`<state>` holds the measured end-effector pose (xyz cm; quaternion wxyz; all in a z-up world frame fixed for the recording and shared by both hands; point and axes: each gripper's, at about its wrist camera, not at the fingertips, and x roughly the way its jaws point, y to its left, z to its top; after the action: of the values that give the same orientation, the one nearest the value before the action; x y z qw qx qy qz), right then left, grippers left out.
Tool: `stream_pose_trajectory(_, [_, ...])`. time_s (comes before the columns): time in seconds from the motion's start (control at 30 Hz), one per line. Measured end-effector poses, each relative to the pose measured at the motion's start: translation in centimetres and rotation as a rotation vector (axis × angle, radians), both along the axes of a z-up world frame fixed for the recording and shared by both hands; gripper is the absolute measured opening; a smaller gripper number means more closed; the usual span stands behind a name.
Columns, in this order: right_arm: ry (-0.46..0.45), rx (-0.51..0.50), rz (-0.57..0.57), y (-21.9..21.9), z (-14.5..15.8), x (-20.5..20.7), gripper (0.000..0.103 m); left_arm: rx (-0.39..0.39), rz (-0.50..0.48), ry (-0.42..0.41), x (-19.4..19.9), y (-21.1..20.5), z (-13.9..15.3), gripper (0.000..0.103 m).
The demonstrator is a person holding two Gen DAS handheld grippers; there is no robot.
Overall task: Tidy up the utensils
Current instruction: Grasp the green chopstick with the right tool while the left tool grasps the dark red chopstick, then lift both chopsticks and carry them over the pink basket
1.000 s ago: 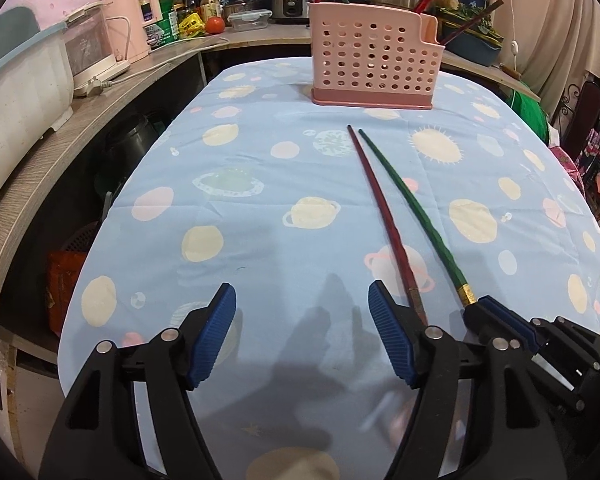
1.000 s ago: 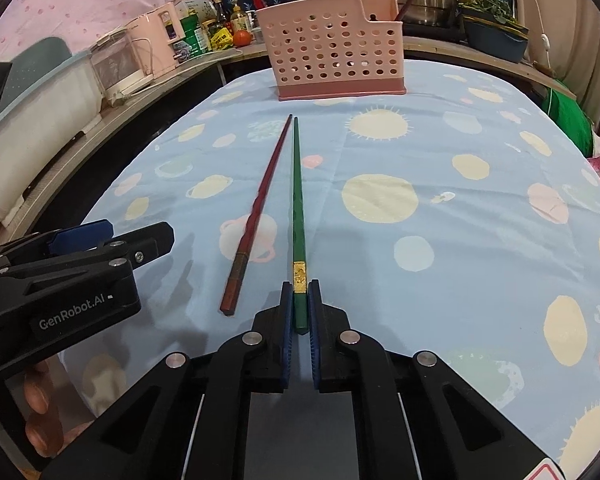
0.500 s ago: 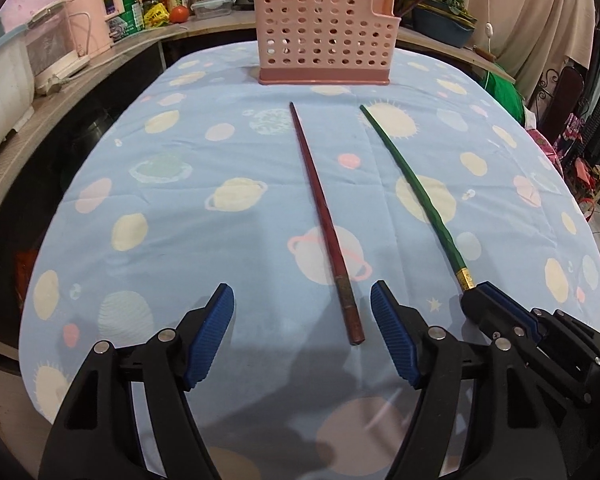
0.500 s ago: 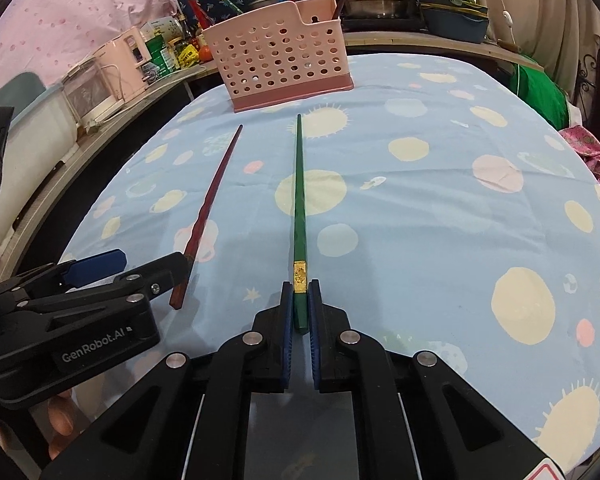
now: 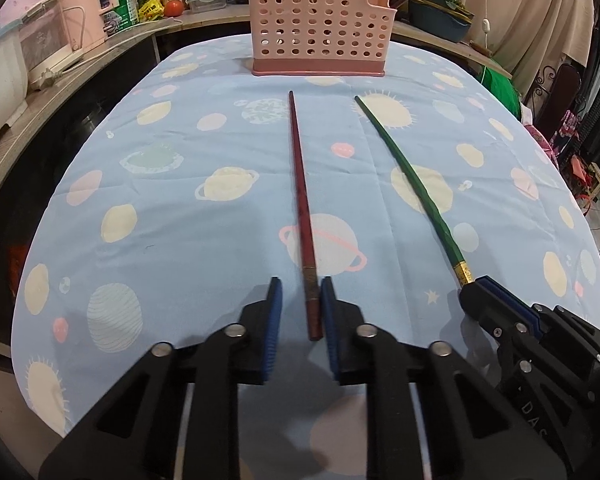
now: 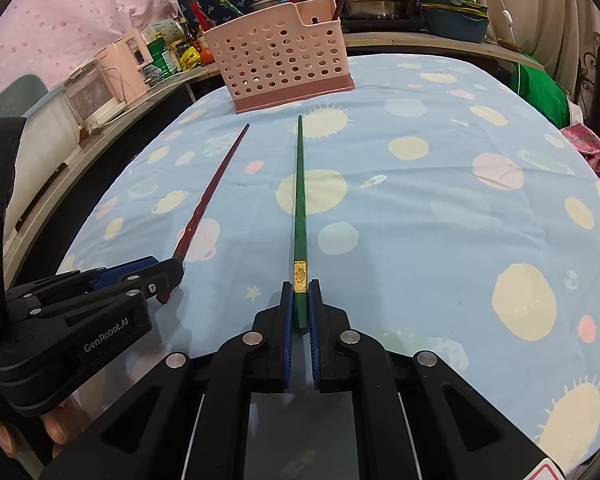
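Left hand-held gripper (image 5: 300, 300), jaws just closing around the red chopstick (image 5: 300, 200), which runs lengthwise toward the pink basket (image 5: 320, 24) at the worktop's far edge; right hand-held gripper (image 6: 300, 300) clamps the green chopstick (image 6: 300, 200).

table (image 5: 148, 240), blue planet-print cloth: pink basket (image 5: 320, 24) at 12 o'clock; red chopstick (image 5: 300, 200), green chopstick (image 5: 412, 184) lying centre.

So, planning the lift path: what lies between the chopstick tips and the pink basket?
Only bare planet-print cloth between both tips and the pink basket, per the left wrist view.
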<state>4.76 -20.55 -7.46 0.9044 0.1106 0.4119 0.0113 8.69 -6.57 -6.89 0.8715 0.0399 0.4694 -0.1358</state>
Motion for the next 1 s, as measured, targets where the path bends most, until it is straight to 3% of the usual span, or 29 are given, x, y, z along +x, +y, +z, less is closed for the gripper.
stream_pose_trajectory(0.03, [0.001,0.0,0.001,0.0,0.1,0.0,0.007,-0.002,-0.001,0.004,0.0,0.0,0.0,0.008])
stream_pose_trajectory(0.33, [-0.028,-0.002,0.011,-0.1,2.5,-0.6,0.007,-0.017,-0.006,-0.002,-0.4,0.3,2.0,0.007])
stream_pose_trajectory(0.63, [-0.088,0.004,0.008,-0.8,7.6,-0.1,0.007,-0.066,0.002,-0.094,0.1,1.4,8.6,0.007])
stream_pose_trajectory(1.0, [-0.226,-0.002,0.008,-1.9,15.7,3.4,0.007,-0.137,0.041,-0.232,4.3,2.7,17.1,0.007])
